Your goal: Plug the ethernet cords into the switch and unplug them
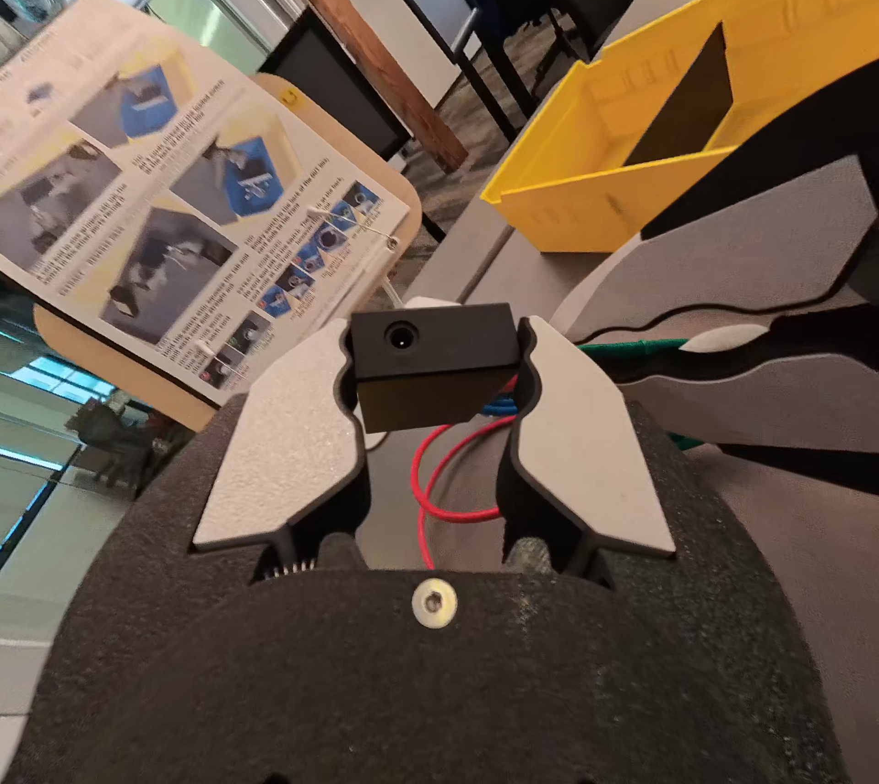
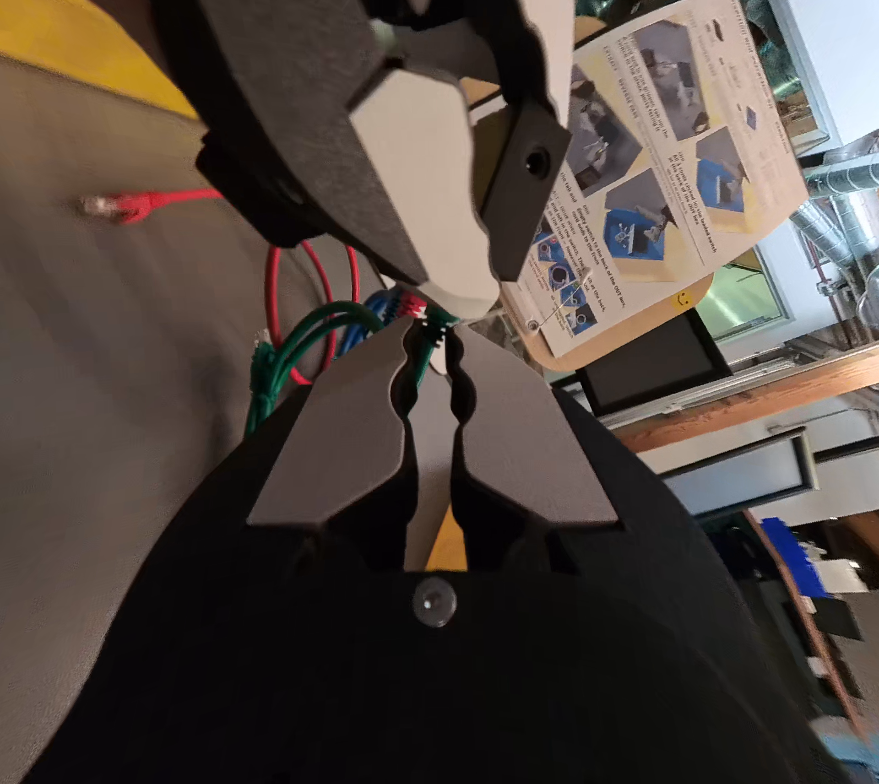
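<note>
My left gripper [image 1: 434,354] is shut on the black switch [image 1: 430,345], gripping its two ends and holding it above the table. The switch also shows in the right wrist view [image 2: 523,190]. My right gripper [image 2: 434,345] is shut on the green ethernet cord [image 2: 430,340] at its ribbed boot, right by the switch's underside. The green cord [image 1: 632,345] runs into the right gripper's fingers [image 1: 723,340] in the left wrist view. Red [image 2: 409,307] and blue [image 2: 383,309] cord ends sit at the switch beside it. The ports are hidden.
The red cord [image 1: 423,476] loops under the switch, and its loose plug [image 2: 126,207] lies on the grey table [image 2: 119,381]. A yellow bin [image 1: 618,171] stands at the right. An instruction sheet on a wooden board [image 1: 200,200] leans behind the switch.
</note>
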A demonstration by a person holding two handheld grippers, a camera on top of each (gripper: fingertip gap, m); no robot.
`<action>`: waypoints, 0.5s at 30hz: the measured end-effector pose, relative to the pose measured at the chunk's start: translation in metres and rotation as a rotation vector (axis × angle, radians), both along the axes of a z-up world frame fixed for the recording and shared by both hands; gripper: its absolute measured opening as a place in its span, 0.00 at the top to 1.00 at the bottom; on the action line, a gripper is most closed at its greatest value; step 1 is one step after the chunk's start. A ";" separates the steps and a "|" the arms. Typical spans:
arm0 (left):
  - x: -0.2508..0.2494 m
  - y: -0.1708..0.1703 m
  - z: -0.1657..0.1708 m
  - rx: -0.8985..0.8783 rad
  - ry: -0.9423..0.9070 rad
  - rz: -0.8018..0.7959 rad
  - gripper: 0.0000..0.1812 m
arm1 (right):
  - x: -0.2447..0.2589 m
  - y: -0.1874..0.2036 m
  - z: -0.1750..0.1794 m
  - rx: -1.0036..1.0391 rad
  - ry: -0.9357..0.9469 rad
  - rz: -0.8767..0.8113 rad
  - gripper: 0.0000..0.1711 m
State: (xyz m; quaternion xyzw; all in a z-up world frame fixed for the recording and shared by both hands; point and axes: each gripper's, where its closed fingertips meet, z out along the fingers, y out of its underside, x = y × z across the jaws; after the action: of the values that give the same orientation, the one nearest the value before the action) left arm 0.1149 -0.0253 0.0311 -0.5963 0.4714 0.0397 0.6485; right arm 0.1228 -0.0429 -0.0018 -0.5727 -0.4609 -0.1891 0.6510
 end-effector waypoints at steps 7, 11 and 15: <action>-0.026 -0.038 -0.027 0.019 -0.140 0.112 0.64 | -0.017 -0.035 -0.026 0.044 -0.175 0.015 0.94; -0.052 -0.059 -0.046 -0.058 -0.237 0.219 0.64 | -0.038 -0.056 -0.041 0.058 -0.216 0.079 0.94; -0.071 -0.072 -0.064 -0.155 -0.352 0.316 0.64 | -0.052 -0.066 -0.055 0.023 -0.203 0.123 0.95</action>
State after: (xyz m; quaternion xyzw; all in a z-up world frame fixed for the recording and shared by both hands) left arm 0.0443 -0.0970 -0.0333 -0.7082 0.2537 0.0001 0.6588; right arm 0.0710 -0.1091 -0.0564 -0.5137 -0.5566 -0.2111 0.6179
